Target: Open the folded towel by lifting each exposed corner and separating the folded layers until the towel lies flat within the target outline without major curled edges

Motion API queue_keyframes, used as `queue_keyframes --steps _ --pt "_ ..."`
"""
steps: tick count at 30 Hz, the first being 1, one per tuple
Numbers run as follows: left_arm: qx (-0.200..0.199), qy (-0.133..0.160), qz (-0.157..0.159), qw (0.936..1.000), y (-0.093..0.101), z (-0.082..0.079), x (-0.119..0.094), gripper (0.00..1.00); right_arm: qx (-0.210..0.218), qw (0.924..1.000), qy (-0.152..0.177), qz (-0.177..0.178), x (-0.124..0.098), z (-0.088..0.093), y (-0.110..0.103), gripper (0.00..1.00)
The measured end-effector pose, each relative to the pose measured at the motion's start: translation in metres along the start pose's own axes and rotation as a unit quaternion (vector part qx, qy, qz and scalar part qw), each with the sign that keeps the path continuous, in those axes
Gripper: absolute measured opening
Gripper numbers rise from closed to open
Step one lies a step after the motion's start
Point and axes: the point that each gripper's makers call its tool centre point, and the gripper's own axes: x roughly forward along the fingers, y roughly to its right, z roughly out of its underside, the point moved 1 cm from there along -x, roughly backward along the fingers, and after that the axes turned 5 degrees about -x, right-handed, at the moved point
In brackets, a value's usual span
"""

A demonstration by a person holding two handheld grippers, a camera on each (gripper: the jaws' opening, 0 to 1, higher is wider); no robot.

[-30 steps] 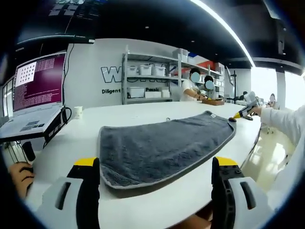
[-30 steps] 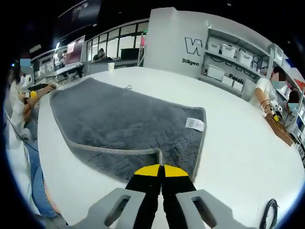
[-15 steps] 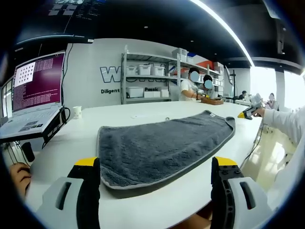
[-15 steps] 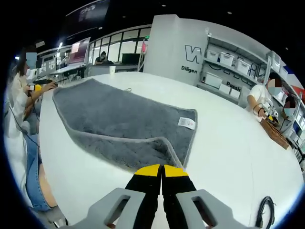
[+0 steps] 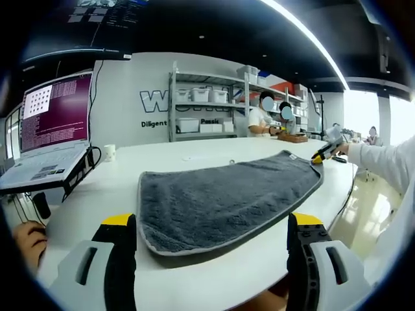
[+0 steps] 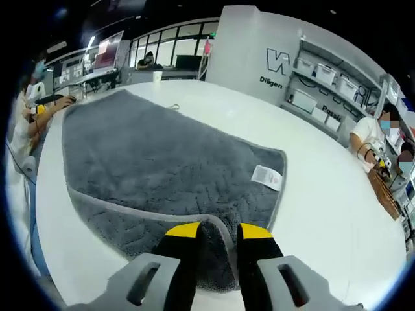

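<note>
- The towel [image 6: 162,175] (grey, pale trim) lies spread on the white desk [image 6: 324,214], with a folded-over corner just ahead of the right gripper [image 6: 217,232] and running in between its jaws.
- A white label [image 6: 268,176] sits on the towel beyond the right-hand jaw.
- The right jaws stand a little apart over that corner; I cannot tell whether they touch the cloth.
- In the left gripper view the towel [image 5: 224,197] lies ahead of and between the two jaws, its near edge just beyond their tips.
- The left gripper [image 5: 211,223] has its jaws wide apart, holding nothing.
- A laptop [image 5: 45,139] stands beyond the left-hand jaw, with a cup [image 5: 109,152] nearby.
- Shelves [image 5: 201,107] with bins stand far ahead, by the wall.
</note>
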Motion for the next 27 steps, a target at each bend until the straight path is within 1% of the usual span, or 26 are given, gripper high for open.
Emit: queue_keyframes --steps 2,4,6,9,11,13,16,20,23,26,27 --pt "-0.001 0.000 -0.002 1.0000 -0.001 0.000 0.001 0.95 0.003 0.9999 -0.005 -0.014 0.001 0.001 -0.002 0.01" --pt "-0.003 -0.002 -0.002 1.0000 -0.002 0.002 0.002 0.95 0.001 0.9997 -0.010 -0.024 -0.001 0.002 -0.007 0.00" --pt "-0.004 -0.003 -0.003 1.0000 -0.002 0.002 0.003 0.95 -0.013 0.9995 -0.008 -0.027 -0.007 0.001 -0.008 0.00" --pt "-0.004 -0.003 -0.001 1.0000 -0.002 0.002 0.004 0.95 -0.015 0.9994 -0.005 -0.032 -0.015 0.001 -0.010 0.00" --pt "-0.003 -0.003 0.000 1.0000 -0.001 0.002 0.004 0.95 -0.023 0.9992 0.002 -0.034 -0.027 0.002 -0.013 0.00" --pt "-0.003 -0.003 0.000 1.0000 -0.001 0.002 0.004 0.95 -0.023 0.9991 0.006 -0.035 -0.029 0.002 -0.013 0.00" --pt "-0.004 -0.002 0.000 1.0000 -0.001 0.003 0.003 0.95 -0.030 0.9988 0.017 -0.036 -0.047 0.009 -0.019 0.00" --pt "-0.004 -0.001 0.001 1.0000 0.000 0.002 0.002 0.95 -0.033 0.9983 0.026 -0.041 -0.061 0.018 -0.026 0.00" --pt "-0.004 -0.001 0.005 1.0000 0.003 0.003 0.002 0.94 -0.048 0.9969 0.039 -0.049 -0.073 0.032 -0.032 0.00" --pt "-0.003 -0.001 0.009 1.0000 0.006 0.003 0.002 0.94 -0.052 0.9967 0.037 -0.051 -0.078 0.045 -0.033 0.00" --pt "-0.002 -0.002 0.010 0.9999 0.007 0.003 0.002 0.94 -0.051 0.9968 0.034 -0.052 -0.080 0.052 -0.033 0.00"
